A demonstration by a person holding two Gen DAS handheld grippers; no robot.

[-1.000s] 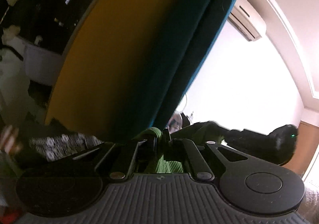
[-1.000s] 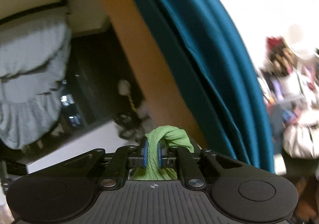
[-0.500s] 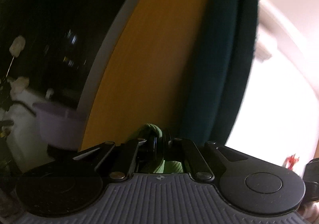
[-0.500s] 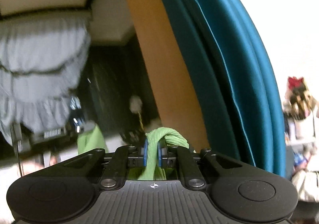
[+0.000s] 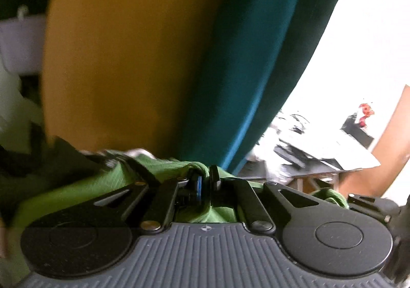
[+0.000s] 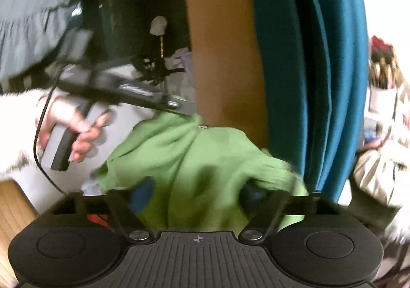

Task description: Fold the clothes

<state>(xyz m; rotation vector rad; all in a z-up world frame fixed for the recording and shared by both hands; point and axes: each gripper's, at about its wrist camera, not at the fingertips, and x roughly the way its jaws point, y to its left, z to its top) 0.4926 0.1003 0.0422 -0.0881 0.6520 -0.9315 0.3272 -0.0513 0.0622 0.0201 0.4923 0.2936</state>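
Green garment pinched on one side, let go on the other.
The left gripper [image 5: 204, 180] is clamped on a bunched fold of the crumpled green knit garment [image 6: 189, 160]; the right gripper [image 6: 197, 193] is opening, its jaws spread wide, the cloth lying loose between and just ahead of them.

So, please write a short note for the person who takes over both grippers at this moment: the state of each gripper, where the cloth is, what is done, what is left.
Left gripper: shut on a bunched edge of the soft green knitted garment.
Right gripper: jaws opening, spread wide; the green cloth lies between them, but the pads do not press it.
Garment: crumpled in a heap in front of the teal curtain; what it rests on is hidden.
Done: no neat fold is visible.
Left: probably spread it flat, then fold it.
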